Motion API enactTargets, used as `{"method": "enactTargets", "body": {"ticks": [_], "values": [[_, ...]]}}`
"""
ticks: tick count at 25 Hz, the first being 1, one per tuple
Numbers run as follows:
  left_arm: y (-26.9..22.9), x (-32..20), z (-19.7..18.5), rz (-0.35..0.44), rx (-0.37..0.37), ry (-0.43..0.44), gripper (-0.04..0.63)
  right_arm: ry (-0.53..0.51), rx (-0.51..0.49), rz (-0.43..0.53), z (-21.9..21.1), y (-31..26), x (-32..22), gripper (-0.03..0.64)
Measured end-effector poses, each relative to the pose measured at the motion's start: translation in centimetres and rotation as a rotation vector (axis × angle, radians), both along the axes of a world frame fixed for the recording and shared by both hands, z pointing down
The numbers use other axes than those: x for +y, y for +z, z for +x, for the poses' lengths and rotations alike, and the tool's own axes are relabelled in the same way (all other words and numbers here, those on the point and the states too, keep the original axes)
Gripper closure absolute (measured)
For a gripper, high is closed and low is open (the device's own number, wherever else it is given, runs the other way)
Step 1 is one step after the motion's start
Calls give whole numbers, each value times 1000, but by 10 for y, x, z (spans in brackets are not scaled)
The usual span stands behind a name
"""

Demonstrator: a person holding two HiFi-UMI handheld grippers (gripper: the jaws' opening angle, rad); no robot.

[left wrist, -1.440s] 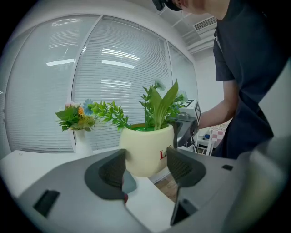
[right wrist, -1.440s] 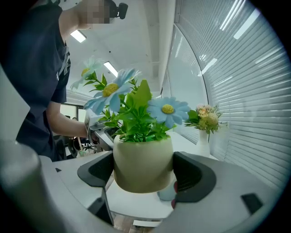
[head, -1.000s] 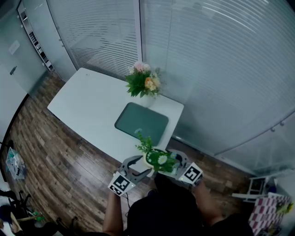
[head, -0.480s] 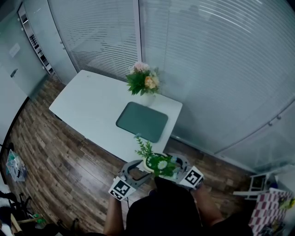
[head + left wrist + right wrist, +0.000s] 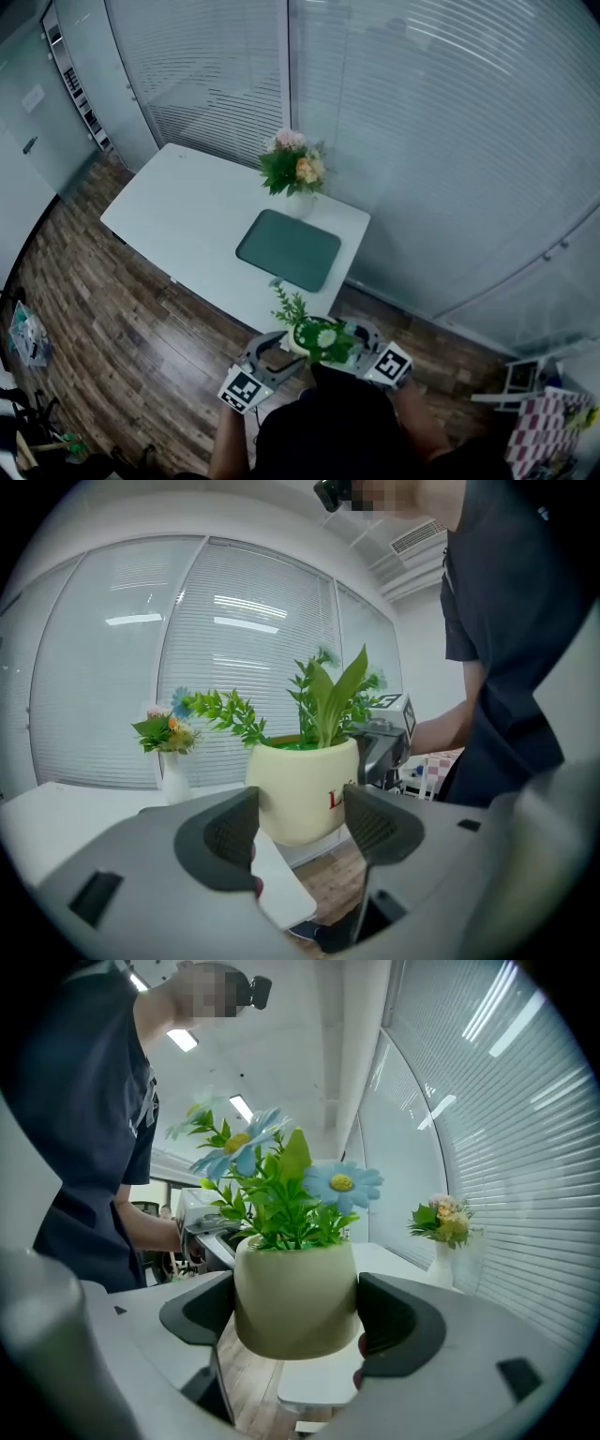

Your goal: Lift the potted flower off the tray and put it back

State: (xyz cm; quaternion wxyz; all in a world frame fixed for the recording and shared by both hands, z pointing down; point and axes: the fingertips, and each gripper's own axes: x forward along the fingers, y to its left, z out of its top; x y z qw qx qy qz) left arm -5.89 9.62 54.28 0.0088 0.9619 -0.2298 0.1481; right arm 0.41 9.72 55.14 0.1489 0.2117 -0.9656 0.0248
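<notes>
Clamping the potted flower (image 5: 319,336), the right gripper (image 5: 296,1321) is holding it aloft, well apart from the tray (image 5: 288,249). The left gripper (image 5: 302,829) is hovering beside it, jaws spread, empty.

pot: potted flower (image 5: 319,336), cream pot, green leaves, pale blue daisies
pose: upright, in air, near side, clamped btwn right gripper (image 5: 295,1321) jaws
tray (image 5: 289,249): dark green, rounded rect., flat on white table (image 5: 187,216), beyond pot
</notes>
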Motion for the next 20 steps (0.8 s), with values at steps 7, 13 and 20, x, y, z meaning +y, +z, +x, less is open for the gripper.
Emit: {"method": "enactTargets", "body": {"ticks": [7,13,20], "values": [[-5,-6,3,19,3,-5,311,-11,12,9,2,-9,-6,213],[-1,-12,4,8,2,-6,311,-18,24,13,4,-5,-12,213],[-3,-30,8,-19,12,-22,311,-18,28,1,5,-8,-31,213]]}}
